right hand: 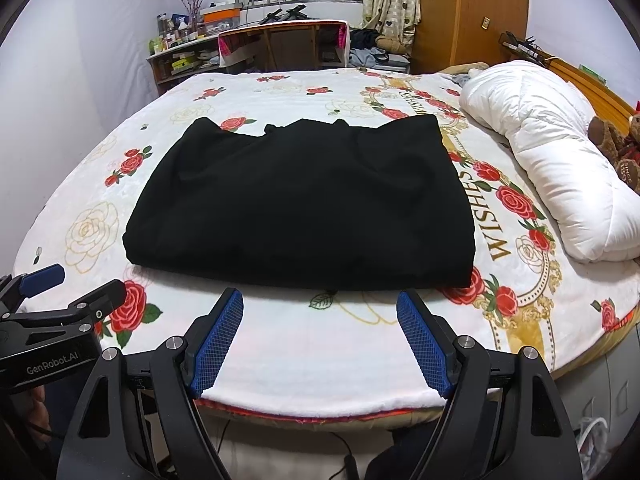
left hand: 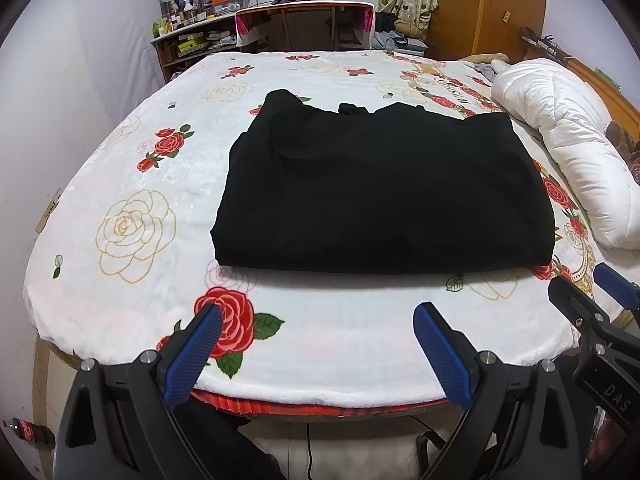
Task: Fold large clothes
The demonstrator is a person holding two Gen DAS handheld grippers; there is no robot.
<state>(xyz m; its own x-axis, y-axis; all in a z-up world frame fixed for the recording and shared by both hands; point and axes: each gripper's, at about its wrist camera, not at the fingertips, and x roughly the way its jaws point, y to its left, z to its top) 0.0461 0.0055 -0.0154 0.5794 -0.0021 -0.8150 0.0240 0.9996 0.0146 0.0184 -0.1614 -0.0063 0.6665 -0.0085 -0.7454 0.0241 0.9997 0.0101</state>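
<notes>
A black garment [left hand: 380,192] lies folded into a flat rectangle on the bed; it also shows in the right wrist view [right hand: 300,208]. My left gripper [left hand: 318,316] is open and empty, over the bed's near edge, short of the garment's near left part. My right gripper [right hand: 320,302] is open and empty, just short of the garment's near edge, right of centre. The right gripper shows at the right edge of the left wrist view [left hand: 592,288], and the left gripper at the left edge of the right wrist view [right hand: 80,284].
The bed has a white blanket with red roses [left hand: 132,216]. A rolled white duvet [right hand: 560,168] lies along its right side, with teddy bears [right hand: 616,140] beyond. A desk and cluttered shelves [left hand: 192,40] stand behind the bed. A bottle [left hand: 24,432] lies on the floor at left.
</notes>
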